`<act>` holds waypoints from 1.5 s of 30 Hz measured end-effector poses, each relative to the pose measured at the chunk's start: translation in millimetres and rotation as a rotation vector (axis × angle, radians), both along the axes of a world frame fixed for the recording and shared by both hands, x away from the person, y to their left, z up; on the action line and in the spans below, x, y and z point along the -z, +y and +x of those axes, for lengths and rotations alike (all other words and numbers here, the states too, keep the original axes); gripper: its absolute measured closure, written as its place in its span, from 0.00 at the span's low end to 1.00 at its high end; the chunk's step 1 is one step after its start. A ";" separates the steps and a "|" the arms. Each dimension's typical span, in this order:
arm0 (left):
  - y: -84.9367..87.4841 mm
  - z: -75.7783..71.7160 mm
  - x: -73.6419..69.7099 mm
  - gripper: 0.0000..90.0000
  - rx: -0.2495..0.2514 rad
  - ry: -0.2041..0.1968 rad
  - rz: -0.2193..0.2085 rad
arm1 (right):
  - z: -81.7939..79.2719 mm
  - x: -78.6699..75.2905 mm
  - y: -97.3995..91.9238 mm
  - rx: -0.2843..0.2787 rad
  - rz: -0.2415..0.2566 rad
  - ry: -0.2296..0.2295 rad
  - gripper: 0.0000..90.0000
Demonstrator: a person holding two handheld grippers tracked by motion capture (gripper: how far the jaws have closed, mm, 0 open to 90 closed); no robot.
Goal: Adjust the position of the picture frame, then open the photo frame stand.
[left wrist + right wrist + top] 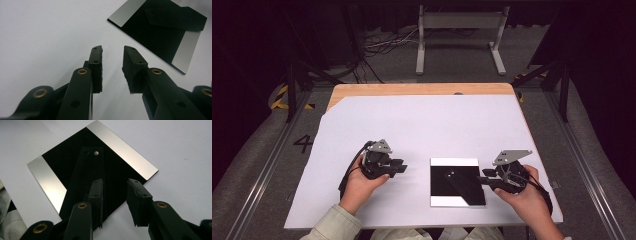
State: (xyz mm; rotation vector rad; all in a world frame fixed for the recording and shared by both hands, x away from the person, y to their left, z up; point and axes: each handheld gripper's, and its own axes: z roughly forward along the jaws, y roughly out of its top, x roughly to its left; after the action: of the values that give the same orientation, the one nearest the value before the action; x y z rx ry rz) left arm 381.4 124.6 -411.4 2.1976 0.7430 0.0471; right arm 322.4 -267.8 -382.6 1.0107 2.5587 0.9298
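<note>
The right gripper (486,179), jaws apart and gripping nothing, sits at the panel's (456,182) three o'clock edge. The left gripper (401,166), also apart, rests at nine o'clock on bare white sheet (427,120). The panel is square, glossy black, mirror-like, silver-banded.

A white sheet (422,130) covers most of the wooden table (412,89). Beyond the table's far edge stands a white metal frame (459,37), with loose cables (382,47) on the floor to its left.
</note>
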 end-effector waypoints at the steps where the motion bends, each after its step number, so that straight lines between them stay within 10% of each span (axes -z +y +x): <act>1: 0.0 0.0 0.0 0.78 0.000 0.000 0.000 | 0.0 0.0 0.0 0.000 0.000 0.000 0.74; 45: -0.5 0.4 0.7 0.77 0.002 0.005 0.004 | -32.9 20.4 1.2 -0.109 -0.189 0.214 0.73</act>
State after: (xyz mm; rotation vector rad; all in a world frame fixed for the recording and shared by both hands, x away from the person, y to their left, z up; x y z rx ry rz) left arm 381.9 124.2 -412.1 2.2028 0.7438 0.0426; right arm 289.5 -266.6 -403.1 0.9715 2.8384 0.6175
